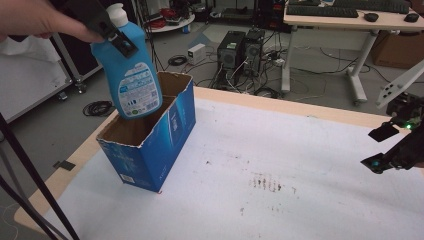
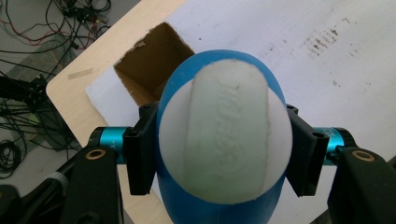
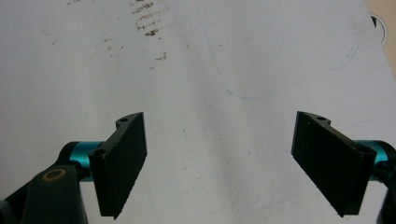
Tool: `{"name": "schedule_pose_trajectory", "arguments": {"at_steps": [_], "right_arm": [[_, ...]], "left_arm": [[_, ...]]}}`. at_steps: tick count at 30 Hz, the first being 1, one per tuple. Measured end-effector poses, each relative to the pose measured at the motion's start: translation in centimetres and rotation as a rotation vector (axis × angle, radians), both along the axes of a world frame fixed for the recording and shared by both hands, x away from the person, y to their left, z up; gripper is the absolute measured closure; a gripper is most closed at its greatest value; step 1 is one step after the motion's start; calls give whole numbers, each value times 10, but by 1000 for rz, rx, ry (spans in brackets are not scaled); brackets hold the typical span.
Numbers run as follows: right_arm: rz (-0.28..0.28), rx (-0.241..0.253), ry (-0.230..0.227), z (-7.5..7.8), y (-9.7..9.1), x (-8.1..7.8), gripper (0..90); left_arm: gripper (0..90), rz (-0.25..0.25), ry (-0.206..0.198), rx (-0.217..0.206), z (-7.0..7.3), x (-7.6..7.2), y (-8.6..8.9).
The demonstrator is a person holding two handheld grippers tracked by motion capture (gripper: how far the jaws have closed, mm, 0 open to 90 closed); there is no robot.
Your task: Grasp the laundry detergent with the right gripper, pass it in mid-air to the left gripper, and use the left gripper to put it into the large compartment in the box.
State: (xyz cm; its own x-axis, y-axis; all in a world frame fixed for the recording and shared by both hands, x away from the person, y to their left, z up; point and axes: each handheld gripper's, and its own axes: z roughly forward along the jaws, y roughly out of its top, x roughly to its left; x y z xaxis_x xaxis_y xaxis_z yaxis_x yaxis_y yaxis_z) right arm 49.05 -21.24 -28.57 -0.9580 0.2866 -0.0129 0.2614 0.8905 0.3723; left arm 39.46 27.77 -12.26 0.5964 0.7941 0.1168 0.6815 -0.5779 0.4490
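Blue bottle (image 1: pixel 131 75) over box (image 1: pixel 150 145) rim

The high view looks forward and down from above the near side of the tabletop (image 1: pixel 300 165), with the room floor in the upper part of the frame. The left gripper view looks steeply down, very close over the bottle (image 2: pixel 224 135), and shares the open box (image 1: pixel 150 145) with the high view. The right gripper view looks down close at the white tabletop cover.
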Motion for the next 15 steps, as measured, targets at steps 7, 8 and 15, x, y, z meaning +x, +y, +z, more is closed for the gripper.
{"name": "schedule_pose_trajectory", "arguments": {"at_steps": [7, 8, 15], "right_arm": [[0, -6, 3, 0, -1, -1, 176], [3, -4, 3, 0, -1, -1, 176], [-3, -9, 4, 1, -2, -2, 176]], "left_arm": [[382, 6, 22, 14, -17, 3, 2], [382, 6, 27, 16, -20, 3, 2], [382, 7, 51, 26, -45, 5, 1]]}}
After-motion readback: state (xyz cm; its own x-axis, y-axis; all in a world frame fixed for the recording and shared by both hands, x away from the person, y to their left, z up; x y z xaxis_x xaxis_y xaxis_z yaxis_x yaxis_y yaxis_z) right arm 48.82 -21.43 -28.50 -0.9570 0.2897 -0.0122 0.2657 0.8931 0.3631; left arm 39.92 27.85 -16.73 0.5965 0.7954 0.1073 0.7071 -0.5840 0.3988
